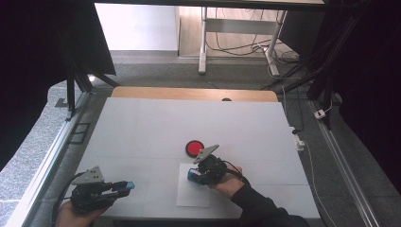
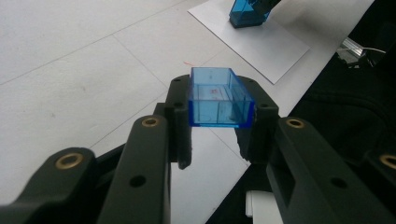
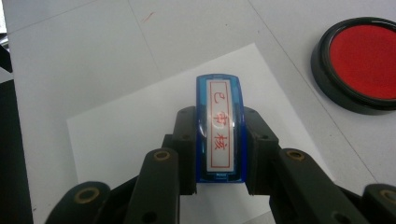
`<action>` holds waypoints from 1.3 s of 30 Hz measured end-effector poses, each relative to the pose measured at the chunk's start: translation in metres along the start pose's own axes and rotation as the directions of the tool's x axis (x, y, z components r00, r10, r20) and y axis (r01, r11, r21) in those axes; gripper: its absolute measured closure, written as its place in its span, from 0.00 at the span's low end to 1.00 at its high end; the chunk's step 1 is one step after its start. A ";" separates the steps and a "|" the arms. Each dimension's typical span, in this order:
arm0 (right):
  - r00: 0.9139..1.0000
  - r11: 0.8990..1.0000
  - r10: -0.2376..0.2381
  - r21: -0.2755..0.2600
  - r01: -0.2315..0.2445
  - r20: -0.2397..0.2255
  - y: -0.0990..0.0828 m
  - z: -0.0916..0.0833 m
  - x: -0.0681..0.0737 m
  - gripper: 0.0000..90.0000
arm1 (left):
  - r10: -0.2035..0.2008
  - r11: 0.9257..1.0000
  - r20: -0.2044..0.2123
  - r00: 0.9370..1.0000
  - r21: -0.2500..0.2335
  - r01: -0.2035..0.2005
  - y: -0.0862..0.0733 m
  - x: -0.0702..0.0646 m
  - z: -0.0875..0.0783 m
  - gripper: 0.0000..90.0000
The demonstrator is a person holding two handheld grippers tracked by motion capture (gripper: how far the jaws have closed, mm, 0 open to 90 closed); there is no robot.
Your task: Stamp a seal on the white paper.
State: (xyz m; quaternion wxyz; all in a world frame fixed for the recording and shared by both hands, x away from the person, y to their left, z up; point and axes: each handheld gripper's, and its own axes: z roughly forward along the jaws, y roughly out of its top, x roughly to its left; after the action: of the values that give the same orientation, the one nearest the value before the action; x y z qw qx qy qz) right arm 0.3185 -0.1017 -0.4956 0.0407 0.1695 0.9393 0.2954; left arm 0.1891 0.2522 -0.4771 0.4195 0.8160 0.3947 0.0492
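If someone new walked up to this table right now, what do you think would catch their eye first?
Probably the round red ink pad in its black rim, bright on the white table. Just in front of it, the right tool grips a blue stamp with red characters on its label, above a sheet of white paper. Near the table's front left corner, the left tool holds a clear blue cap.

My left tool [image 2: 217, 135] pinches a clear blue plastic cap [image 2: 219, 98], an empty open-ended box lying level, at the lower left of the high view. My right tool [image 3: 219, 156] clamps the blue stamp [image 3: 220, 126] (white label, red characters facing up), held over the white paper sheet [image 3: 126, 126] near the frame's centre.
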 end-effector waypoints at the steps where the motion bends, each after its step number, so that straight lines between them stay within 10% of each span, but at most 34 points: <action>1: 1.000 1.000 0.005 0.001 -0.005 -0.001 0.000 0.000 0.000 0.78 | 0.001 1.000 0.000 1.000 0.001 -0.001 0.000 0.000 0.000 0.76; 27: 0.996 0.999 -0.045 0.030 0.043 0.079 0.003 0.002 0.014 0.79 | 0.003 1.000 -0.001 1.000 0.006 -0.003 0.000 0.000 0.001 0.76; 39: 0.996 0.997 0.082 -0.009 -0.082 -0.040 -0.003 0.001 -0.007 0.79 | 0.002 1.000 -0.001 1.000 0.005 -0.002 0.000 0.000 0.001 0.76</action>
State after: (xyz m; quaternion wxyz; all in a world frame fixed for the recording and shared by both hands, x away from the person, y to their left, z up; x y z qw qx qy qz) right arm 0.3245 -0.1058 -0.4985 0.0110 0.2019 0.9307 0.3049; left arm 0.1895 0.2518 -0.4774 0.4171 0.8174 0.3943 0.0487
